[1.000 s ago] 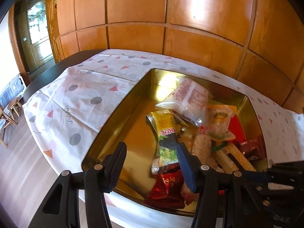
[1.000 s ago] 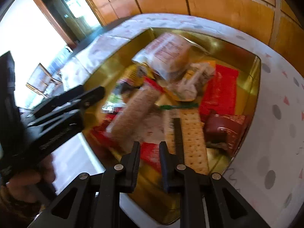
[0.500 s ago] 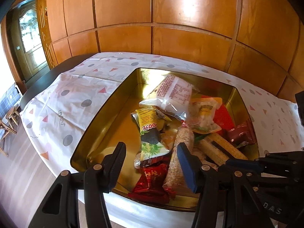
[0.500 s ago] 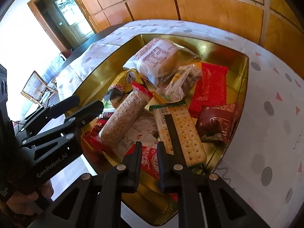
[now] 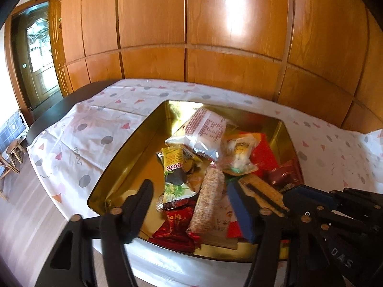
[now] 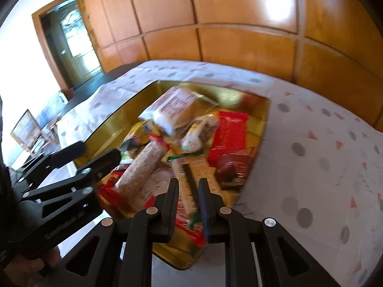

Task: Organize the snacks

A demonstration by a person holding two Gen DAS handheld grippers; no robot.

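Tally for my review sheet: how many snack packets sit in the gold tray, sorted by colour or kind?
Red: 3 (flat red packet, maroon packet, red foil packet)
Clear or white: 2 (printed white bag, clear bag)
Yellow-green packet: 1
Speckled roll: 1
Cracker pack: 1
Total: 8 told apart; others lie partly buried.

A home dining room: wood-panelled wall (image 5: 215, 35), clothed table (image 5: 79, 131), glazed door (image 5: 39, 47).

Your clearest way in is the left part of the tray (image 5: 124, 165), where bare gold floor shows. The snacks (image 5: 208, 198) crowd its middle and right side. The bench (image 5: 79, 134) lies open left of the tray; the wall (image 5: 215, 35) closes the far side.
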